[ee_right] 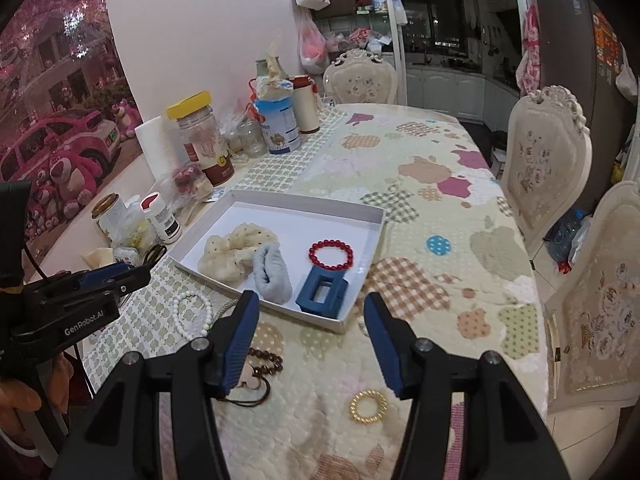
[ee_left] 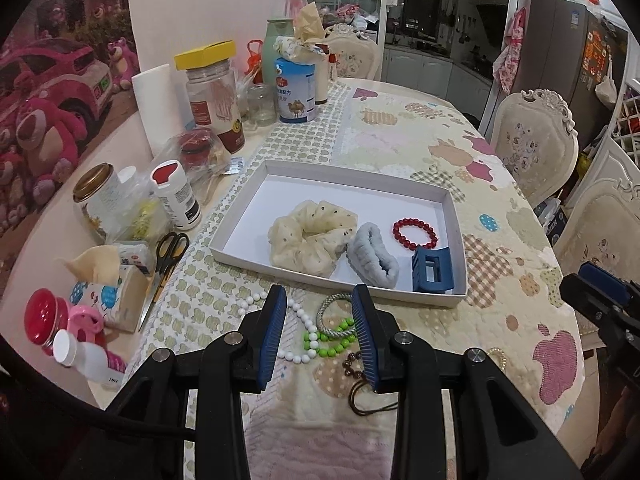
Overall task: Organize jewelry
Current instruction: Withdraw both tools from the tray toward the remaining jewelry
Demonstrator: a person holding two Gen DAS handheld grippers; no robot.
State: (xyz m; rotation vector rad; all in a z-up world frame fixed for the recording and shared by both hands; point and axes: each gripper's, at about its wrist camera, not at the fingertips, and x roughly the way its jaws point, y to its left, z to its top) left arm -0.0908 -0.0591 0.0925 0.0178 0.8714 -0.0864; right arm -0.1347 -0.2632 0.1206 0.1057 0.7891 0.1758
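Left wrist: left gripper (ee_left: 320,334) fingers half open, empty, hovering over silver bangle (ee_left: 335,317) and green beads (ee_left: 329,340) near the white tray (ee_left: 248,196). Light, stiff; pinch across rim.

Right wrist: right gripper (ee_right: 312,342) wide open, empty; gold ring (ee_right: 368,406) on surface, slippery.
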